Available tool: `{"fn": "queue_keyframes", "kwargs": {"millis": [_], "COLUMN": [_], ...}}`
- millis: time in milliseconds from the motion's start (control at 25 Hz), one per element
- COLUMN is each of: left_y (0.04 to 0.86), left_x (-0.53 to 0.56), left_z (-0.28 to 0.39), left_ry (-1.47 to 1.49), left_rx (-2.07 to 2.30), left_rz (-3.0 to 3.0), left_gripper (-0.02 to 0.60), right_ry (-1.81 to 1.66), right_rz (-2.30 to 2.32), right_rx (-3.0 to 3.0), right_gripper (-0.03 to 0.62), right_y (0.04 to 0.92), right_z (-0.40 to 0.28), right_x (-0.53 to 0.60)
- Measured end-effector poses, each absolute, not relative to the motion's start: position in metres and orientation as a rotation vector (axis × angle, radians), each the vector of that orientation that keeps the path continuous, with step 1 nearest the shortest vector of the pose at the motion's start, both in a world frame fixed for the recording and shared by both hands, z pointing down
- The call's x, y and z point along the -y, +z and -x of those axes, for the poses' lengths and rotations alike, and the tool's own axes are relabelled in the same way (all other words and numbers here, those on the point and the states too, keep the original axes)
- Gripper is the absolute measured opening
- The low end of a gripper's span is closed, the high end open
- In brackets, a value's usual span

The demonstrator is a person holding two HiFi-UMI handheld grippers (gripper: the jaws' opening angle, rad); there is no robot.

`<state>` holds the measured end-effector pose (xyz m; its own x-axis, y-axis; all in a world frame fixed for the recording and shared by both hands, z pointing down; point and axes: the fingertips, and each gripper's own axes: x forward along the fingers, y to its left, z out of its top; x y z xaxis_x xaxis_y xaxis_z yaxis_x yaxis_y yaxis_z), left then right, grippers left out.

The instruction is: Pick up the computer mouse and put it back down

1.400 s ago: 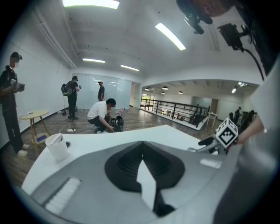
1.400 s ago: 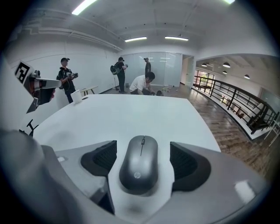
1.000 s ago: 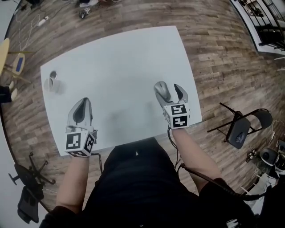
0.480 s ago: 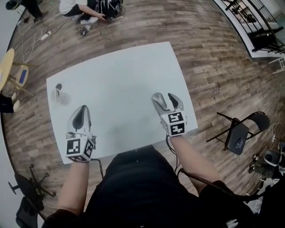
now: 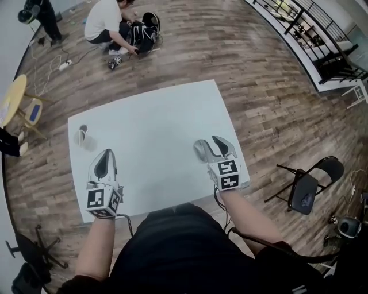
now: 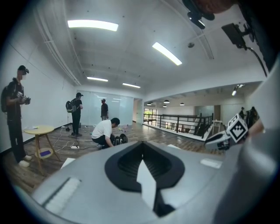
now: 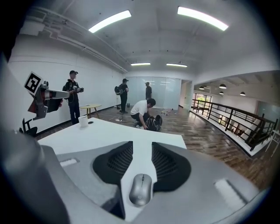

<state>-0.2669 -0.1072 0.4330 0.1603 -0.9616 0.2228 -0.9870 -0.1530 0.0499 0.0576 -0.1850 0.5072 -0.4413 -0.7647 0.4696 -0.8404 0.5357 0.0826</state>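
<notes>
Your right gripper (image 7: 142,146) has just been closing its jaws. They now clamp the silver computer mouse (image 7: 141,189) by its sides. The mouse sits deep in the gap, close to that gripper's camera and not out at the tips. In your head view the gripper covers the mouse, so only the right gripper view shows it. Whether it is clear of the tabletop cannot be told. That gripper hangs over the near right corner of the white table (image 5: 155,115).

Your left gripper (image 5: 106,154) is over the near left part of the table. Its jaws are together at the tips with nothing in them, and only a thin wedge of tabletop shows between the pads.

Further along the table's left edge a white cup (image 5: 81,136) stands upright, with a small dark round thing (image 5: 84,127) just beside it.

On the wooden floor (image 5: 259,86) beyond the table, a black folding chair (image 5: 307,186) stands off to your right and a small yellow round table (image 5: 11,97) off to your left. Past the far edge a person in a white shirt (image 5: 106,20) crouches beside a black backpack (image 5: 146,27). Another person in dark clothes (image 5: 43,14) stands further left. A dark railing (image 5: 313,26) runs along the far right.
</notes>
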Motion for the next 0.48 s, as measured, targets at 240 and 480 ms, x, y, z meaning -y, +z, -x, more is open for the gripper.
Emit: {"fn": "queue_keyframes", "kwargs": {"millis": [240,480], "left_y": [0.42,0.405], "left_x": [0.109,0.113], "left_z": [0.27,0.274], "left_ry": [0.162,0.119], "left_rx": [1.959,2.0], "left_rz": [-2.25,-2.266], "left_gripper": [0.008,0.008], "right_ry": [0.167,0.134], "right_rz": [-1.338,-1.362], "right_rx": [2.363,2.395], "right_gripper": [0.079,0.045], "right_y": [0.488,0.471], "right_z": [-0.065,-0.064], "right_x": [0.191,0.195]}}
